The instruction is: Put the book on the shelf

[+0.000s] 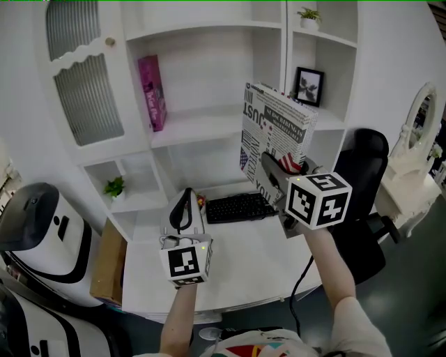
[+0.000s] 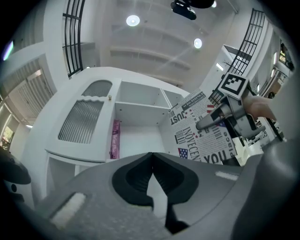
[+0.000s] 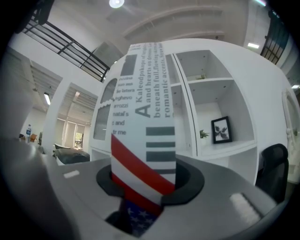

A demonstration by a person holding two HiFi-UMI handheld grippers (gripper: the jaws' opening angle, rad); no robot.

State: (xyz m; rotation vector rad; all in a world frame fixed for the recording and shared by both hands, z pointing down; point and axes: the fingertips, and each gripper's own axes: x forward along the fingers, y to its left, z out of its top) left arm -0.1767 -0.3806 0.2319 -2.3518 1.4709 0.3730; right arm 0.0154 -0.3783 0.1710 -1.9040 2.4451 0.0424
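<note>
A newsprint-patterned book (image 1: 275,136) with a flag motif is held upright in the air in front of the white shelf unit (image 1: 209,125). My right gripper (image 1: 282,167) is shut on its lower edge; in the right gripper view the book's spine (image 3: 145,140) rises from between the jaws. A pink book (image 1: 152,93) stands at the left of the middle shelf. My left gripper (image 1: 182,209) hovers over the desk (image 1: 244,251), jaws closed together on nothing. In the left gripper view the held book (image 2: 206,133) shows at right, the pink book (image 2: 115,139) at left.
A black keyboard (image 1: 240,207) lies on the desk under the shelves. A framed picture (image 1: 308,86) and small plants (image 1: 309,15) sit in the right cubbies. A black chair (image 1: 366,202) stands right of the desk, a cardboard box (image 1: 110,261) left.
</note>
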